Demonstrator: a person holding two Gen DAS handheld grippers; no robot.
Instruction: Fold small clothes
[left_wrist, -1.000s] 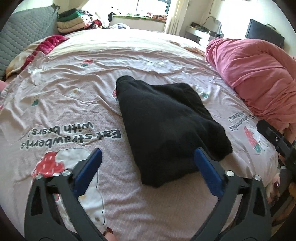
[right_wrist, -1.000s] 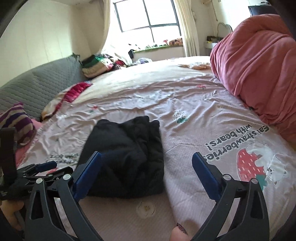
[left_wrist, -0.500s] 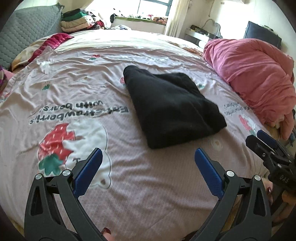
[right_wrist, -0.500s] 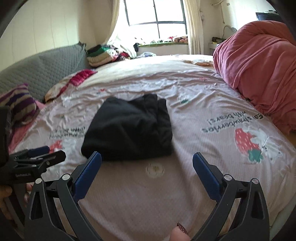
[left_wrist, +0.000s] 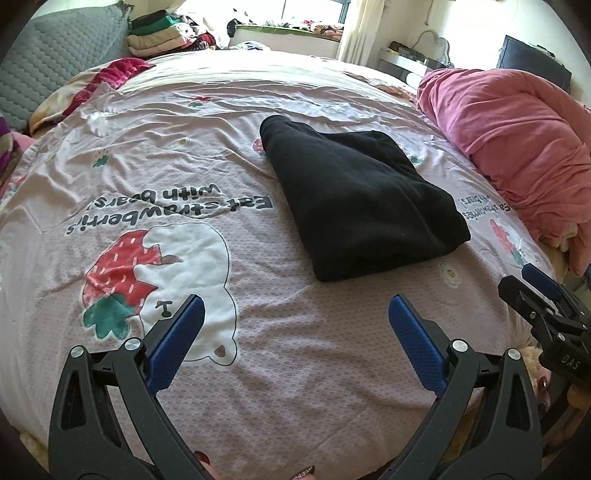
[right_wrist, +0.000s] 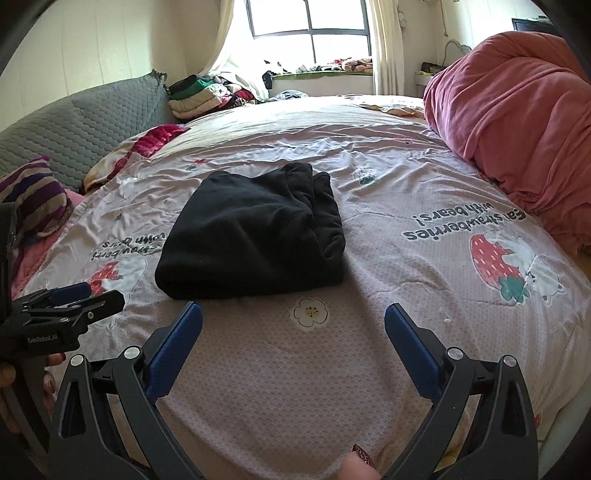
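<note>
A black garment (left_wrist: 364, 201) lies folded into a thick rectangle on the pink strawberry-print bedsheet (left_wrist: 184, 236); the right wrist view shows the same black garment (right_wrist: 255, 230) with its layered folds on the right side. My left gripper (left_wrist: 293, 314) hangs open above the sheet, short of the garment's near edge, nothing between its blue pads. My right gripper (right_wrist: 293, 319) is open too, just in front of the garment and apart from it. Each gripper appears at the edge of the other's view.
A heaped pink duvet (left_wrist: 517, 129) fills the bed's right side. A grey quilted headboard cushion (right_wrist: 74, 125), a striped pillow (right_wrist: 33, 195) and a stack of folded clothes (right_wrist: 195, 96) sit at the far left. The bed's front edge is just below both grippers.
Both grippers have pulled back from the black garment toward the bed's near edge and risen. The garment lies where it was, folded. Both stayed open throughout.
</note>
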